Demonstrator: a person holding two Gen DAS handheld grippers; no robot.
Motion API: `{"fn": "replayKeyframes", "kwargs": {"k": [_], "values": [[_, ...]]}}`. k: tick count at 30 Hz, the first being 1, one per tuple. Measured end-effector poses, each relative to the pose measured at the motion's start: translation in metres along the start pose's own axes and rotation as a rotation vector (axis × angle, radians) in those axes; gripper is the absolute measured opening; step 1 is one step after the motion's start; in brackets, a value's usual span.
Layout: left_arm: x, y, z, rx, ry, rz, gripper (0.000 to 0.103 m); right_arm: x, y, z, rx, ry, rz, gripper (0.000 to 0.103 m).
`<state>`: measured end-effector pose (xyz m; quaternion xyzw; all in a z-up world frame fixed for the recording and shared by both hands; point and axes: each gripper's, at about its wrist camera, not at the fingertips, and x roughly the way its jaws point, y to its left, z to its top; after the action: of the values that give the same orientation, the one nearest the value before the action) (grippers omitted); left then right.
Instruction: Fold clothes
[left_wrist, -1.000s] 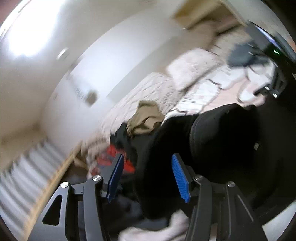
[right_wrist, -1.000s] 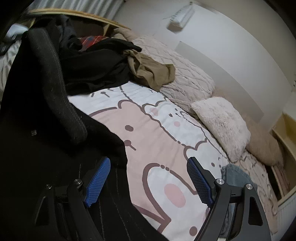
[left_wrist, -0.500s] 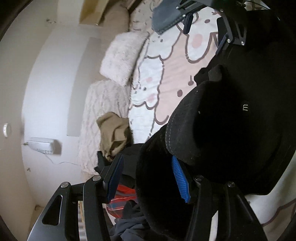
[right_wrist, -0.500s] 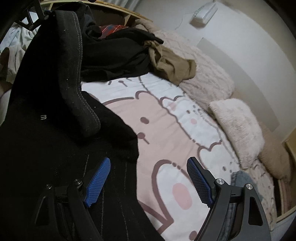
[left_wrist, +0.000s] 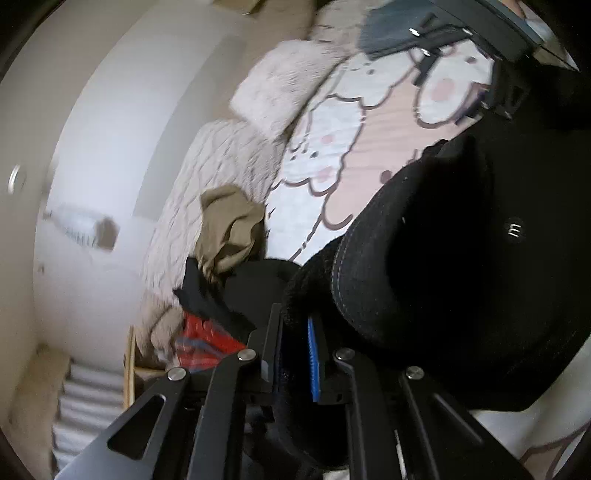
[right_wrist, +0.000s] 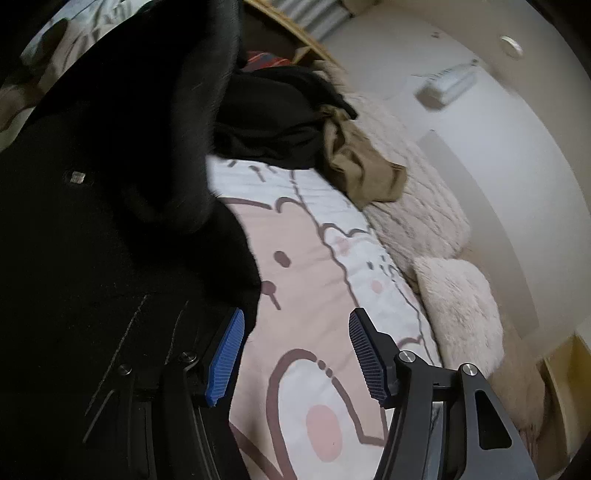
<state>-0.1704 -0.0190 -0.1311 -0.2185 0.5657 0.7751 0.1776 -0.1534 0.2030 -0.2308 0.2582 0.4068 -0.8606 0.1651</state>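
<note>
Both views are smeared by motion blur, and the heavy black garment with pale stitching (left_wrist: 424, 266) fills so much of them that its shape is hard to make out; its lower part is cut off. It lies on the pink cartoon-print bedcover (right_wrist: 314, 280). The left gripper (left_wrist: 295, 354) is closing, its blue pads pinching a thick fold of the garment. The right gripper (right_wrist: 295, 354) stands apart and is closing over the bedcover, the garment's edge just beside its left pad.
</note>
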Motion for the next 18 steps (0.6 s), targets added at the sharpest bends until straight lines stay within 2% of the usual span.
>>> {"fn": "replayKeyframes", "kwargs": {"k": [5, 10, 18], "values": [[-0.004, 0.000, -0.022, -0.126, -0.010, 0.034, 0.011, 0.012, 0.005, 0.014, -0.105, -0.034, 0.031, 0.060], [-0.011, -0.005, -0.041, -0.222, -0.015, 0.039, 0.011, 0.024, 0.013, 0.033, -0.168, -0.061, 0.120, 0.060], [-0.010, -0.001, -0.065, -0.387, 0.014, 0.017, 0.011, 0.023, 0.011, 0.065, -0.137, -0.105, 0.263, 0.060]]}}
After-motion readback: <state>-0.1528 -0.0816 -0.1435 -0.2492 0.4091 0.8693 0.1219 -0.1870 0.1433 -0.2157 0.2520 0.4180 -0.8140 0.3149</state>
